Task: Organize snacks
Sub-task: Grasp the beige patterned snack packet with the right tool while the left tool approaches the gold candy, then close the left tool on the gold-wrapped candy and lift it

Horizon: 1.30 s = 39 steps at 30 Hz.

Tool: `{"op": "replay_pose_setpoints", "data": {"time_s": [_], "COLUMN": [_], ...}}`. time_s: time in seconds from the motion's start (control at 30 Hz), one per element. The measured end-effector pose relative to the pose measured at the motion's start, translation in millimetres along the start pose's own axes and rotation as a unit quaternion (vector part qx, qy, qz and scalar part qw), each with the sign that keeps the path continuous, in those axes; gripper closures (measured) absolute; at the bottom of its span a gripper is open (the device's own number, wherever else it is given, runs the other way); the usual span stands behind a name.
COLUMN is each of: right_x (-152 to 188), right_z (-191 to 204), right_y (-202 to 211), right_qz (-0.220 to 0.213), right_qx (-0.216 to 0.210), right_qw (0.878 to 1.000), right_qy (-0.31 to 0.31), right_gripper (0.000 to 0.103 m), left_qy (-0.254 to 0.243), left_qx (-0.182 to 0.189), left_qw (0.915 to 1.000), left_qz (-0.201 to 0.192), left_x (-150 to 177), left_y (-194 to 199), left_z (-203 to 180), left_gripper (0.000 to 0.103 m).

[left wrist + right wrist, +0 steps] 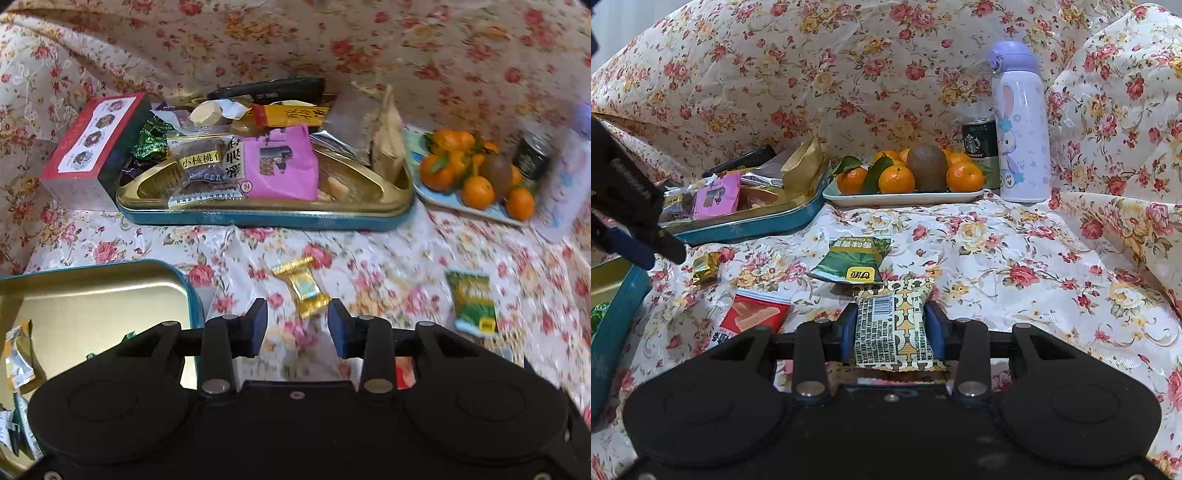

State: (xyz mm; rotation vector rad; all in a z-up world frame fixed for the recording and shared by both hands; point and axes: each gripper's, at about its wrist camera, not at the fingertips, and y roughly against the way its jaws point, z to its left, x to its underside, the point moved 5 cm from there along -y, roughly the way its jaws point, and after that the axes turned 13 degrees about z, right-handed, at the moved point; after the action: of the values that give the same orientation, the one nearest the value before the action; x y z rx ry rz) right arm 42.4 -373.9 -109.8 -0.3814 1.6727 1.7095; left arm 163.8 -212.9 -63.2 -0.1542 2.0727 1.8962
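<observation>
My left gripper (pixel 297 325) is open and empty, just short of a gold-wrapped candy (pixel 303 287) on the floral cloth. It also shows at the left of the right wrist view (pixel 646 251), above that candy (pixel 705 267). My right gripper (pixel 891 332) is shut on a cream-and-yellow patterned snack packet (pixel 892 326). A green packet (pixel 851 260) lies just beyond it, and shows in the left wrist view (pixel 472 302). A red packet (pixel 753 315) lies to the left. A teal tin (pixel 192 295) near left holds a few wrapped snacks.
A teal tin lid (pixel 258 218) at the back is heaped with snack packets, next to a red box (pixel 88 147). A tray of tangerines and a kiwi (pixel 908 173), a Starbucks can (pixel 979 144) and a purple bottle (pixel 1021 122) stand behind. Floral cushions ring the table.
</observation>
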Motion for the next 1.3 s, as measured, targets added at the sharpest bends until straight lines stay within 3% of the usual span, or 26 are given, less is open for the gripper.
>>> {"op": "replay_pose_setpoints", "data": {"time_s": [0.27,0.77,1.07,1.13,1.17,1.3], "right_x": [0.6,-0.1,-0.5,-0.5,-0.6,-0.7], "right_z": [0.4,-0.3,-0.4,-0.4,-0.5,-0.4], "right_y": [0.2,0.0,0.1,0.3,0.4,0.4], "right_qz": [0.0,0.0,0.0,0.0,0.0,0.001], "right_qx": [-0.001,-0.003,-0.003,-0.003,-0.003,-0.003], "right_qw": [1.0,1.0,1.0,1.0,1.0,1.0], "right_qy": [-0.004,-0.011,-0.011,-0.011,-0.011,-0.012], "right_gripper": [0.062,0.062,0.062,0.062,0.062,0.062], "left_qy": [0.017,0.028,0.013,0.004,-0.001,-0.008], "left_qx": [0.006,-0.014,-0.03,-0.032,-0.032,-0.023], "left_qw": [0.9998,0.999,0.9992,0.9993,0.9994,0.9997], "left_qz": [0.012,0.031,0.022,0.019,0.016,0.009], "left_x": [-15.6,-23.3,-27.3,-27.8,-27.6,-22.9], "left_y": [-19.4,-48.0,-51.0,-51.4,-50.8,-43.7], "left_z": [-4.0,-6.1,-11.5,-13.6,-14.9,-17.3], "left_gripper": [0.057,0.057,0.057,0.063,0.074,0.075]}}
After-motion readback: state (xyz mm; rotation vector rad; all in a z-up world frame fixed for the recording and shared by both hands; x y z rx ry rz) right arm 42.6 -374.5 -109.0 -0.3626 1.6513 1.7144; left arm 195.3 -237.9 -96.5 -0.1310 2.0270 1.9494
